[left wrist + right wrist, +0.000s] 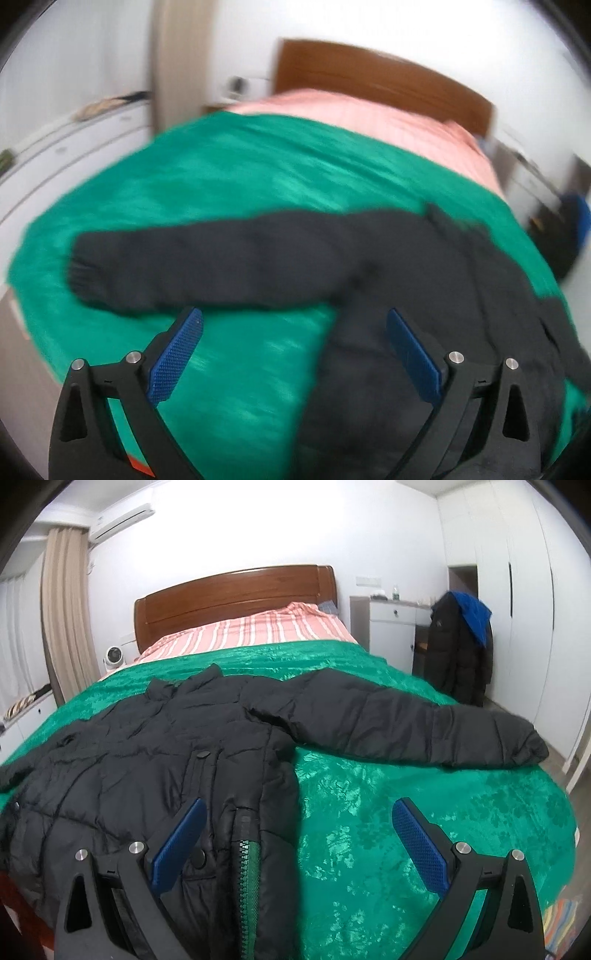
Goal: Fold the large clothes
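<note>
Two claws are seen over a bed, and both are spread wide with nothing between their blue pads. No brand, label or readable writing can be made out on any item; the left wrist view is smeared by motion blur.

A black puffer jacket (155,746) is laid flat on a green blanket (424,830), front side up, its collar toward the wooden headboard (236,594). In the right wrist view one sleeve (417,727) is stretched out sideways, and its cuff is brought close to the bed's side edge. The jacket's zipper (245,878) is seen partly open near the hem, just beside the left pad of the right claw (299,843), which is held above the hem's edge and the bare blanket next to it.

In the left wrist view the other sleeve (207,258) is extended across the blanket, its cuff short of the bed edge. The left claw (295,354) is held over the gap between that sleeve and the jacket body, with open green blanket below it.

Beyond the blanket a pink striped sheet (258,627) is exposed. A dark coat with a blue hood (461,646) is hung beside a white cabinet (391,627).
</note>
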